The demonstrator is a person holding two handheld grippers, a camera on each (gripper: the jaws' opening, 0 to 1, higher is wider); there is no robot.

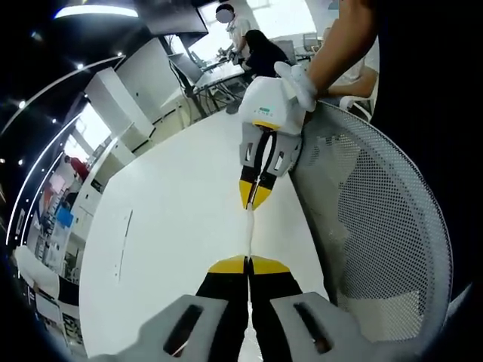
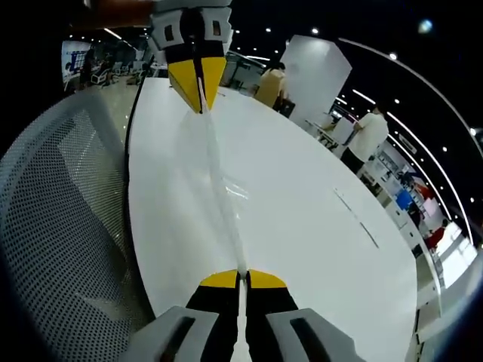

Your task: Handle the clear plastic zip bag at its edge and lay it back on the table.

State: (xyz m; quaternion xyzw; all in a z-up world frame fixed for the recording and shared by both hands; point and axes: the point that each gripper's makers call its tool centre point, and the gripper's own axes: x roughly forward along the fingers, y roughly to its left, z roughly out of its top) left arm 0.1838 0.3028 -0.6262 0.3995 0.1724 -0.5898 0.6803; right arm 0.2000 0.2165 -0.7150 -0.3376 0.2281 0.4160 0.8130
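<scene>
The clear zip bag (image 2: 219, 188) is stretched edge-on between your two grippers, hanging above the white table (image 2: 302, 219). Your right gripper (image 2: 242, 274) is pinched closed on the near edge and your left gripper (image 1: 248, 262) is clamped on the opposite edge. In the left gripper view the bag (image 1: 248, 226) shows only as a thin line ahead of the jaws. Pull apart harder and the slick film may slip free. The mesh chair back (image 2: 60, 226) sits just beside the bag; drifting that way could snag it.
</scene>
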